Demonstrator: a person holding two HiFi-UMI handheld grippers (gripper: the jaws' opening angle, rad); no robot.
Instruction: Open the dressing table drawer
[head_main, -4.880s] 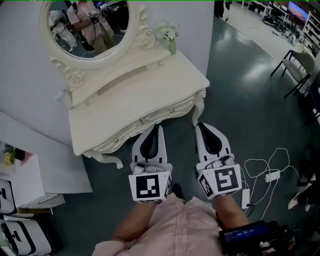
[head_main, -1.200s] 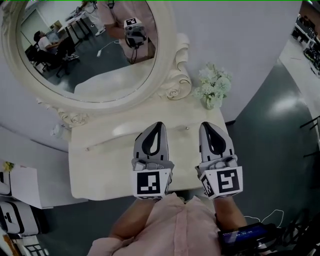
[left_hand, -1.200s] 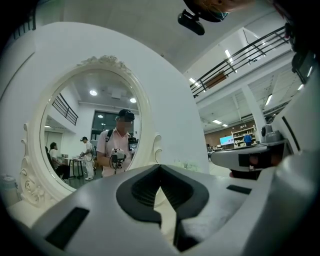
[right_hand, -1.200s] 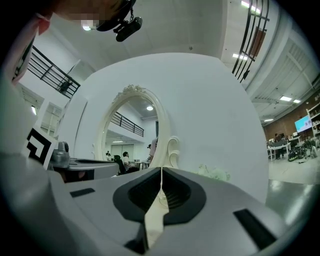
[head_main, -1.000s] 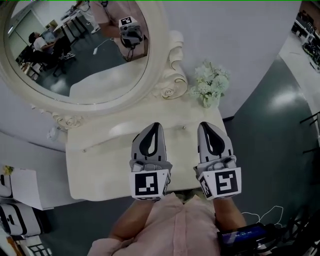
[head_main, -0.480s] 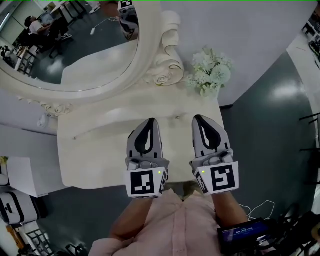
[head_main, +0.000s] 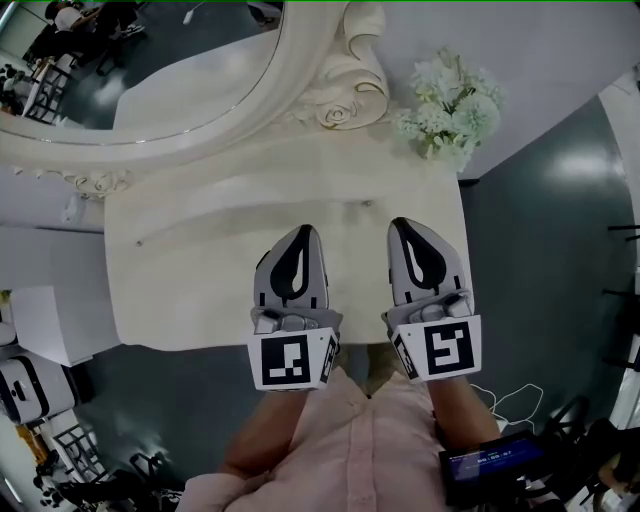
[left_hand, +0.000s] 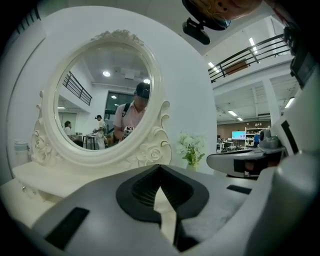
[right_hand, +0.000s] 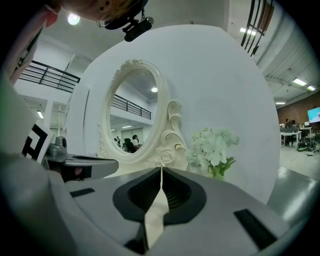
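**Desk:** How do the two tongs sit in the shot from above?

**Photographer:** The left tongs (head_main: 303, 232) and right tongs (head_main: 401, 226) lie side by side over the cream surface (head_main: 190, 270) of the dressing table. Both point away from the person in the pink shirt (head_main: 340, 450). Each pair is pressed together at the tips with nothing held. Each pair's own view shows only a thin slit behind the meeting tips

**Desk:** And the drawer?

**Photographer:** Its front cannot be seen from the head view. The near edge of the surface passes beneath the rear of both tongs, by the left marker cube (head_main: 290, 362), and whatever sits under that edge is hidden

**Desk:** What lies ahead of the tongs?

**Photographer:** The oval mirror (head_main: 150, 50) in its carved frame stands at the back of the surface, ahead and to the left of the left tongs. A small bunch of white flowers (head_main: 450, 100) stands near the back corner, ahead and to the right of the right tongs. Dark floor (head_main: 540, 250) fills the space to the right of the right tongs. In the left gripper view the glass reflects a person in a cap
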